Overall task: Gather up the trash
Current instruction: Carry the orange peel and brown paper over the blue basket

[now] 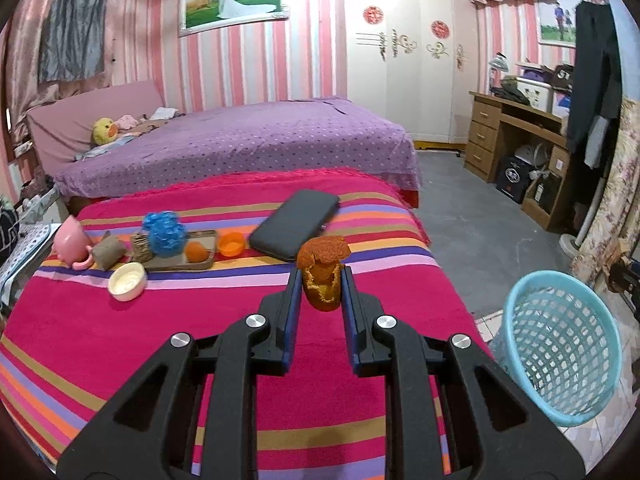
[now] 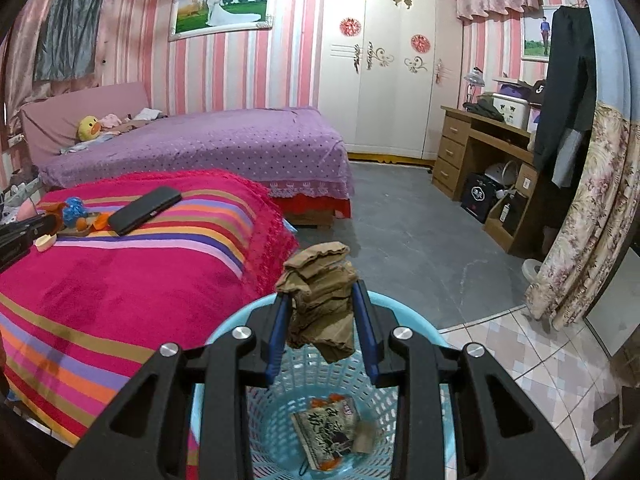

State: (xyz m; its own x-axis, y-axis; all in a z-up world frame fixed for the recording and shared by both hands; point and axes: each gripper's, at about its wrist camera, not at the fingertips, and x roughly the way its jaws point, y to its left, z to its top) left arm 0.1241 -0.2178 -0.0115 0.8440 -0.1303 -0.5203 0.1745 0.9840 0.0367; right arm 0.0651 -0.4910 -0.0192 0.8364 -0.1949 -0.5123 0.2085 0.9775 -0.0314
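Right gripper (image 2: 322, 316), frame centre, is clamping crumpled brown paper (image 2: 320, 300) above the blue basket (image 2: 224, 328); left gripper (image 1: 320, 292) is clamping orange peel (image 1: 323, 268) over the striped bed (image 1: 160, 340). Releasing off-centre risks paper missing the rim.

Left hand-held gripper (image 1: 320, 280) clamps orange peel (image 1: 323, 272) above striped blanket (image 1: 160, 340).

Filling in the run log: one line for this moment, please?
left gripper: shut on orange peel, over bed | right gripper: shut on crumpled brown paper, above blue basket | wrapper in basket
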